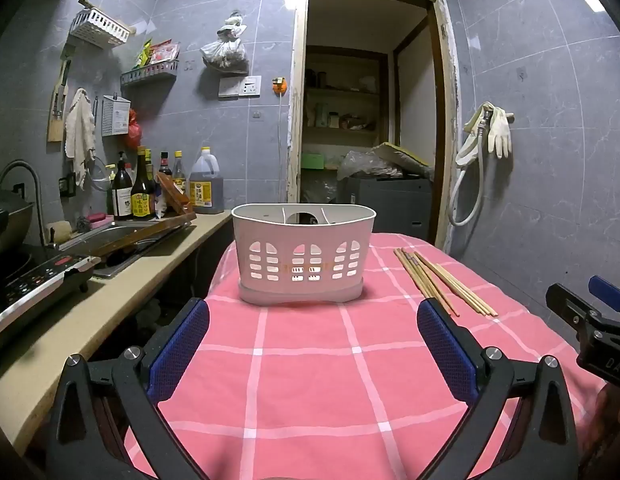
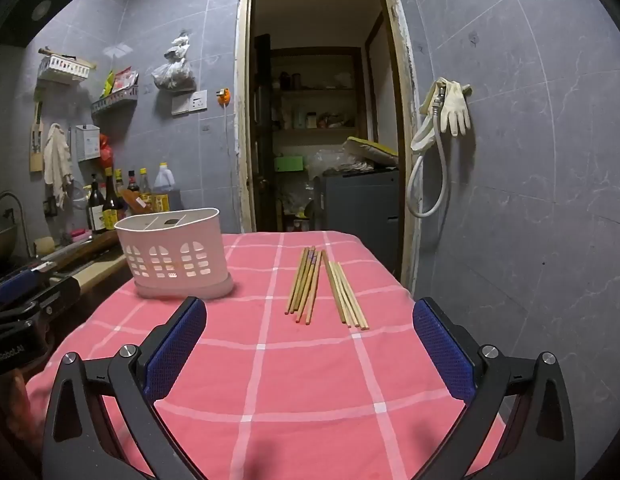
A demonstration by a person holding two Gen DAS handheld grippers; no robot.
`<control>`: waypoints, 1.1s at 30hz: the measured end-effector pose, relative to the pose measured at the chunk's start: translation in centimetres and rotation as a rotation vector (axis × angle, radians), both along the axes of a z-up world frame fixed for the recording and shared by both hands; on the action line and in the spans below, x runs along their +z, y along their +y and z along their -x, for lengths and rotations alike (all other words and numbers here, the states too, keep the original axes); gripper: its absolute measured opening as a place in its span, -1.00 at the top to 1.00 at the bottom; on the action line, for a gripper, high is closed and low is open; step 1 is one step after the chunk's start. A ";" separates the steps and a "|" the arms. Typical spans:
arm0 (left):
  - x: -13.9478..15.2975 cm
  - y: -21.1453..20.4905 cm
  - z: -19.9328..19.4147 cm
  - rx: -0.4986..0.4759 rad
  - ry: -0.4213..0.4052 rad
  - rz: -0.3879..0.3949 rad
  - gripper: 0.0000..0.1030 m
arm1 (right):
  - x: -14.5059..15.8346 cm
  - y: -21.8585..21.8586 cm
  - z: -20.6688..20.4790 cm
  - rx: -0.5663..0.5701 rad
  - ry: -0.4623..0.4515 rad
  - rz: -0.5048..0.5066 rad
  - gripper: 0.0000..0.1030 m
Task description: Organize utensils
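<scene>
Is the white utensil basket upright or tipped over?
Upright: the utensil basket stands on its base on the pink tablecloth, open rim facing up.

Hidden behind the white slotted plastic basket's [image 1: 303, 258] front wall: its compartment floors. Unreadable: dark glass bottles' [image 1: 133, 192] labels.

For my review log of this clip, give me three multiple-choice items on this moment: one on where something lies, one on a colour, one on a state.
1. Where do the chopsticks lie relative to the white utensil holder, seen from the right wrist?
A. Inside it
B. To its right on the cloth
C. Beneath it

2. What colour is the tablecloth?
A. Pink with white lines
B. Plain green
C. Blue striped

3. What state is the right gripper in?
A. Shut on chopsticks
B. Shut, holding nothing
C. Open, holding nothing

Answers: 1 B, the sticks rest apart from the holder; 2 A, white grid on pink; 3 C, bare cloth shows between the wide-apart fingers.
</scene>
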State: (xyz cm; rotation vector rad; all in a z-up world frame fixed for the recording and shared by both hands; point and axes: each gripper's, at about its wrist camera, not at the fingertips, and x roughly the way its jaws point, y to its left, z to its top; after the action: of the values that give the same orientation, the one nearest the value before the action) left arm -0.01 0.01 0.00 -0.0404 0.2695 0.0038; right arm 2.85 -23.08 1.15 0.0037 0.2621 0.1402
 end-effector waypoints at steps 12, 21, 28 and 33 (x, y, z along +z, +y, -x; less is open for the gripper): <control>-0.4 -0.2 -0.1 0.001 0.007 0.004 -0.97 | 0.0 -0.1 0.0 0.000 0.000 0.004 -1.00; -0.4 -0.1 -0.1 0.002 0.007 0.006 -0.97 | 0.0 -0.1 0.0 0.001 0.002 0.003 -1.00; -0.4 -0.1 -0.1 0.002 0.007 0.005 -0.97 | 0.0 -0.1 0.0 0.000 0.002 0.002 -1.00; -0.4 -0.1 -0.1 0.002 0.007 0.005 -0.97 | 0.0 -0.1 0.0 0.001 0.003 0.002 -1.00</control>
State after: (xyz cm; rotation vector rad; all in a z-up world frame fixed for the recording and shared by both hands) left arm 0.06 -0.12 -0.36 -0.0454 0.2766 0.0051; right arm 2.86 -23.13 1.17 0.0017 0.2651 0.1406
